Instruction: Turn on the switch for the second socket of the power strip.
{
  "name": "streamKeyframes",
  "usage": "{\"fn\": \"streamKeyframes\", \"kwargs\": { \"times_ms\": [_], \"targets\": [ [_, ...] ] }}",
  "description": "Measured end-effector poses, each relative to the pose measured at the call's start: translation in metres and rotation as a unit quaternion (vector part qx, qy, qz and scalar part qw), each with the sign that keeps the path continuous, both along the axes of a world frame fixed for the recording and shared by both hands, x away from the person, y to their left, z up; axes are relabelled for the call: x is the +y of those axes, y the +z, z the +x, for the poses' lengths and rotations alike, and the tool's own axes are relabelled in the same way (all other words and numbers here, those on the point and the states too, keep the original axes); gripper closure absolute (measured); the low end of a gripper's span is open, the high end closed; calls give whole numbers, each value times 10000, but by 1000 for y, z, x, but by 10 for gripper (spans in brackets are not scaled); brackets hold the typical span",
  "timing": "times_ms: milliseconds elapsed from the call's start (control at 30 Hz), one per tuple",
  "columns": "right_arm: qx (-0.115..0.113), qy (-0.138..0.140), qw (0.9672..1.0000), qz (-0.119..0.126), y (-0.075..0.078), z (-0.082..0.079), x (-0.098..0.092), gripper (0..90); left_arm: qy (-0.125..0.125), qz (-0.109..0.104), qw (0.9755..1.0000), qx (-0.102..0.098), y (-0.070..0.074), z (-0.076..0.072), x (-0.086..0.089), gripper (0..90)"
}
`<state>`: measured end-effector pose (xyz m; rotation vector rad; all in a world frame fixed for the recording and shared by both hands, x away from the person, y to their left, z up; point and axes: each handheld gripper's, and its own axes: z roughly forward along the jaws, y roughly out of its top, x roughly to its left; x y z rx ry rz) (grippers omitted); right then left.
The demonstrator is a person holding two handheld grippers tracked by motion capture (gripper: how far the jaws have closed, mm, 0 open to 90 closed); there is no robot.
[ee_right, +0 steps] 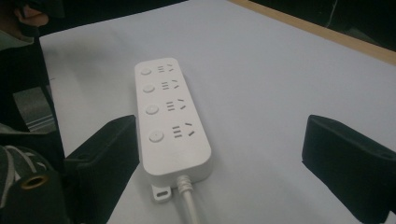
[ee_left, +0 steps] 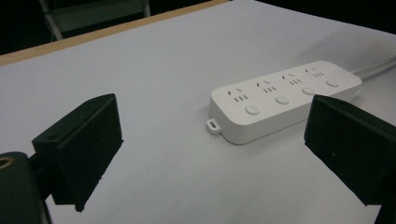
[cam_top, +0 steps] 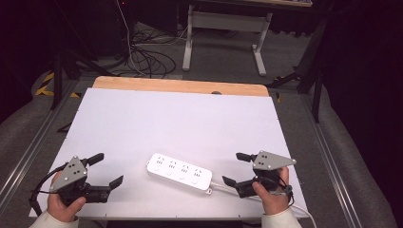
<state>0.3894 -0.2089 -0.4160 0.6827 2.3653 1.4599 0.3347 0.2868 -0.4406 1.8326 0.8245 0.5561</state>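
From the high view, a white power strip (cam_top: 179, 171) lies flat on the white table cover (cam_top: 176, 118), near the person's edge and roughly midway between the two grippers, its long axis running slightly downward toward the right. Its white cable (cam_top: 223, 186) leaves the right end and runs toward the right gripper (cam_top: 236, 168), passing under that hand (cam_top: 272, 194). The left gripper (cam_top: 106, 170) sits near the table's left front corner, held by the left hand (cam_top: 64, 202), with its jaws spread wide and pointing toward the strip, well apart from it. The right gripper's jaws are likewise spread and aimed leftward at the strip's cable end, near it but not touching. In the left gripper view, the left gripper (ee_left: 212, 144) shows both black jaws far apart with nothing between them; the power strip (ee_left: 285, 98) lies ahead and toward the right jaw, resting on the table, four sockets and four round buttons facing up, with a small mounting tab at its near end. In the right gripper view, the right gripper (ee_right: 219, 154) is open with nothing held; the power strip (ee_right: 170, 116) lies just beside the left jaw, partly inside the gap, and its cable (ee_right: 189, 200) comes out of the near end toward the camera.
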Motion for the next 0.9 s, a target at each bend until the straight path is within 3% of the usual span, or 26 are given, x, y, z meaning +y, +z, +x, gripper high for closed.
{"fn": "streamKeyframes", "kwargs": {
  "times_ms": [133, 400, 633, 900],
  "targets": [
    [53, -153, 9999, 40, -9, 1, -14, 113, -30, -81, 10000, -15, 0, -1, 2, 39],
    [233, -377, 9989, 127, -28, 2, -35, 107, 69, -45, 9999, -122, -5, -4, 3, 28],
    [345, -470, 9982, 155, -43, 1, -49, 107, 74, -140, 9999, -54, -8, -5, 6, 28],
    [497, -547, 9972, 75, -60, -5, -59, 107, 77, -13, 9999, -90, -11, -5, 10, 31]
  ]
}}
